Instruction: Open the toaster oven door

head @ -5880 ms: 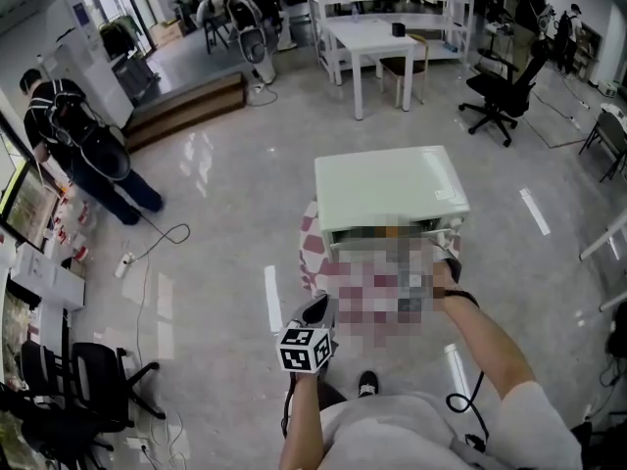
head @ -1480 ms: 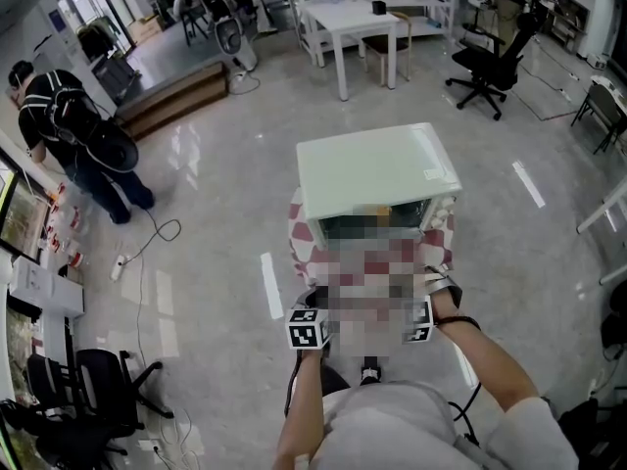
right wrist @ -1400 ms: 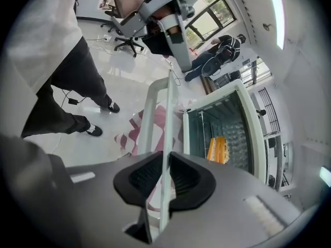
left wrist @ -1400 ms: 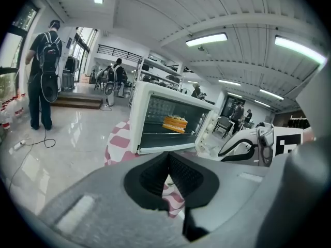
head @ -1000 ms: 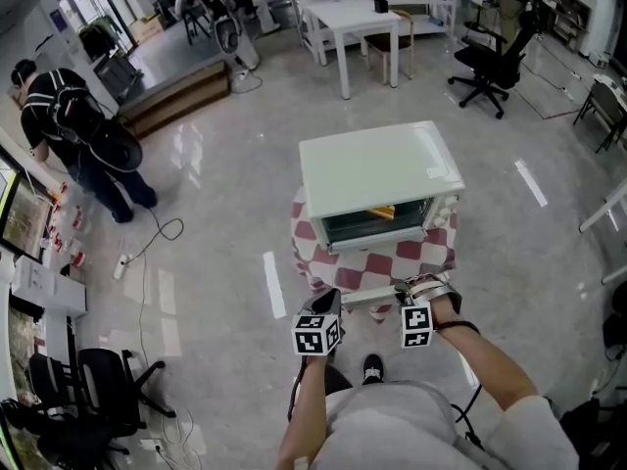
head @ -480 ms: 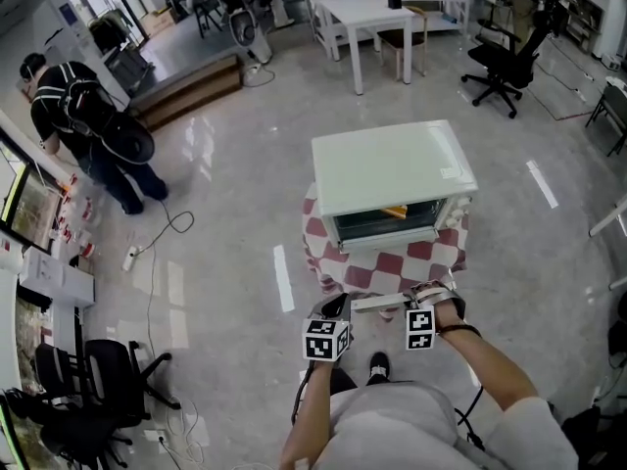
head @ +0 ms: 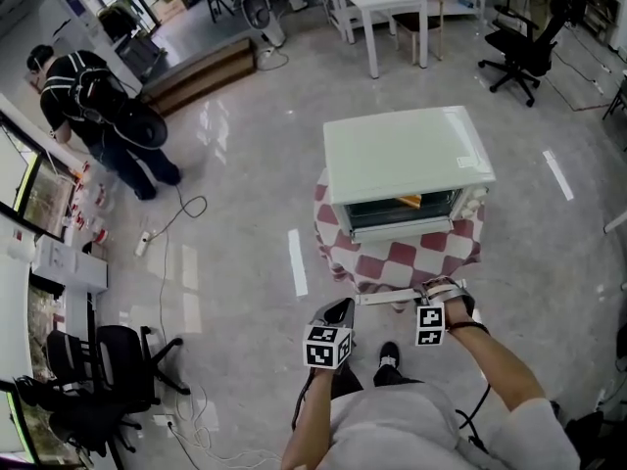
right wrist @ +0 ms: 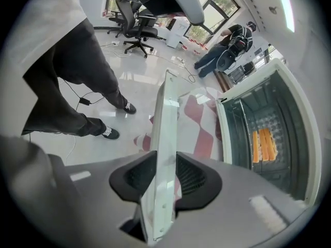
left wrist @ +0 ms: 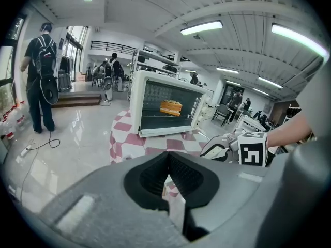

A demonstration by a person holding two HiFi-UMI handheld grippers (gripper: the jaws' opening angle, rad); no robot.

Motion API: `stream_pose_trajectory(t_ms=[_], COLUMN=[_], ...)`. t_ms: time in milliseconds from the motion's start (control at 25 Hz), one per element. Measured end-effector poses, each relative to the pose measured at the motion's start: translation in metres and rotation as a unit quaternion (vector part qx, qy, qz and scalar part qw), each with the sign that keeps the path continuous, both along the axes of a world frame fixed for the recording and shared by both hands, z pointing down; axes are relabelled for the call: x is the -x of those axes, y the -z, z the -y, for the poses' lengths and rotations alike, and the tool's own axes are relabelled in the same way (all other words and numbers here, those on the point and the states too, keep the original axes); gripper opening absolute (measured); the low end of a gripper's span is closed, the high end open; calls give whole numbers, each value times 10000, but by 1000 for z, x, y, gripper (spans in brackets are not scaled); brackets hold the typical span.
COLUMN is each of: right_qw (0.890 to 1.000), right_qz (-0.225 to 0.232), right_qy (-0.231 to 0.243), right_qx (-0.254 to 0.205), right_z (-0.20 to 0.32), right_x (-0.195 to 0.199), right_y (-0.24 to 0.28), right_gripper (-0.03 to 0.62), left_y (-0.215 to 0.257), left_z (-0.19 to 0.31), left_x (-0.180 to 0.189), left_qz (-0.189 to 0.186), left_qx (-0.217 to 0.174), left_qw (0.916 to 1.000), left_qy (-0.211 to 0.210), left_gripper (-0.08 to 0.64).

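Jaws just eased apart, the right gripper [right wrist: 160, 177] straddles the free edge of the toaster oven door [right wrist: 164, 115], likely stiff and best held there; left gripper [left wrist: 168, 179] closed, empty.

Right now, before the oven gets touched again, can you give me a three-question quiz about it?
1. True or false: the glass door of the pale green box-shaped toaster oven is shut.
2. What is on the rack inside the oven? A: orange food. B: a blue cup. C: nothing.
3. Which gripper has the door's edge between its jaws?

Key
1. False. It hangs open.
2. A, the orange food.
3. The right gripper. Its jaws have just been opening, with the door's edge between them.
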State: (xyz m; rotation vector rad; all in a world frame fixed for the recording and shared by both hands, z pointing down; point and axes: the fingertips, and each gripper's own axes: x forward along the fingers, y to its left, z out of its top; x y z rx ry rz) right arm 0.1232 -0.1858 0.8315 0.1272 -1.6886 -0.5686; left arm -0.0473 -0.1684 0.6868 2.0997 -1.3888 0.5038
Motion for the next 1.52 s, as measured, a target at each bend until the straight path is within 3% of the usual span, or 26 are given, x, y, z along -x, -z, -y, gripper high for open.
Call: stream_pose_trajectory(t_ms=[520,880,1080,1320,1520], right_qw=[9995,9989,9956,9836,9502], right_qz=[206,-23,-17,-162,743], right_qy=[-206,-474,-931,-1743,-2906], right_qx=[-145,-55,65,428,851], right_z=[5,12,8,-10,-49], right_x=[3,3,4,-7,11], right_y=[-30,-53,-57,-58,-13], right_gripper=[124,129,133,127,150], left_y=[-31,-40,-31,-16,-14], left_z=[-44,-51,-51,-57,-72], left_x=[12,18,10,0,-4], left_qz=[71,120,2,-350,-738], left_qx=[563,652,545,411,496], left_qw=[9984,9978,9981,9981,9956], left_qy=[82,-70,-292,-311,-292], left_gripper=[6,6,6,6,6])
